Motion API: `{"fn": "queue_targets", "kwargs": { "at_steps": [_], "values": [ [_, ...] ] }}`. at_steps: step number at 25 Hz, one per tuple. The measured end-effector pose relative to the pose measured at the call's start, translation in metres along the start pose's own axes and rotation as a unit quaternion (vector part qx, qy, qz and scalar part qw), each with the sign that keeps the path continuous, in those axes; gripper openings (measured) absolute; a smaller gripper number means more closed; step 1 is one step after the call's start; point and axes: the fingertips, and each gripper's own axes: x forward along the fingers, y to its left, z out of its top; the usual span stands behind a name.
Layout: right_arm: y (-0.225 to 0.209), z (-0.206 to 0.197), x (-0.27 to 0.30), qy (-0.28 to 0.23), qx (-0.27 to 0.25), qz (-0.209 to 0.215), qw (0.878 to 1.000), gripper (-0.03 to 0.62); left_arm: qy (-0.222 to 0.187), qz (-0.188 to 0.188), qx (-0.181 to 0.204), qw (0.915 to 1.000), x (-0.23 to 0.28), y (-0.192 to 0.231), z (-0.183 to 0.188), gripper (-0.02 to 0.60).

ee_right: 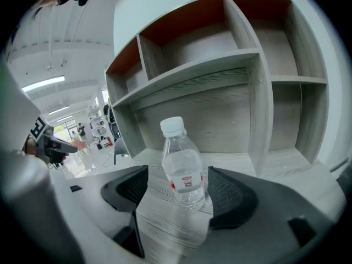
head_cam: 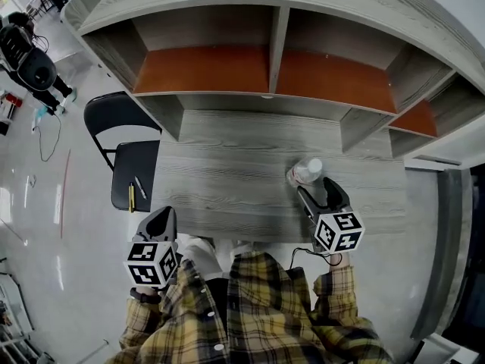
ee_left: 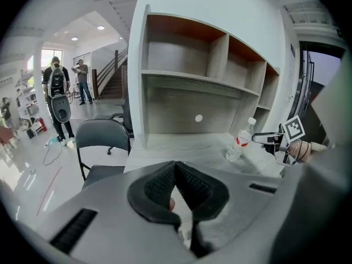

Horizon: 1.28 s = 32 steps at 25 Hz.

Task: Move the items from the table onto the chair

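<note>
Clear plastic bottle (ee_right: 184,169) stands upright near the desk's (head_cam: 227,173) front edge, right of middle, between my right gripper's (head_cam: 314,186) wide-apart jaws, untouched. Probably light, thin-walled, slick, tippy. I'd clamp the labelled mid-body gently. Left gripper (ee_left: 175,169) has its jaws together.

The right gripper (ee_right: 177,190) sits with jaws spread wide, and a clear water bottle (ee_right: 181,172) stands upright between the 2 pads (ee_right: 228,194), white cap on, red label showing, touching neither. Grey wood-grain table (ee_right: 165,227) underneath. Behind it is the shelf unit (ee_right: 225,76) with rust-orange panels, and far left, the left gripper (ee_right: 48,141).
</note>
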Motion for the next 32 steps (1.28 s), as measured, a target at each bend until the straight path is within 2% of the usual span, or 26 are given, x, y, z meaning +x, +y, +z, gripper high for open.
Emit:
{"fn": "queue_targets", "kwargs": {
  "at_steps": [8, 15, 24, 32],
  "values": [
    [-0.013, -0.013, 0.030, 0.027, -0.027, 0.009, 0.999, 0.331, 0.007, 0.013, 0.003, 0.9999, -0.002, -0.001, 0.000, 0.005],
    [-0.008, -0.012, 0.057, 0.012, -0.033, 0.033, 0.999, 0.331, 0.014, 0.025, -0.004, 0.9996, -0.005, 0.000, -0.009, 0.005],
    [-0.011, -0.012, 0.065, 0.019, -0.064, -0.005, 0.998, 0.319, 0.009, 0.031, -0.015, 0.9994, -0.008, 0.007, -0.011, 0.005],
    [0.003, -0.015, 0.060, 0.038, -0.064, -0.002, 0.997, 0.311, 0.004, 0.025, -0.018, 0.9995, -0.011, 0.014, -0.008, 0.005]
  ]
}}
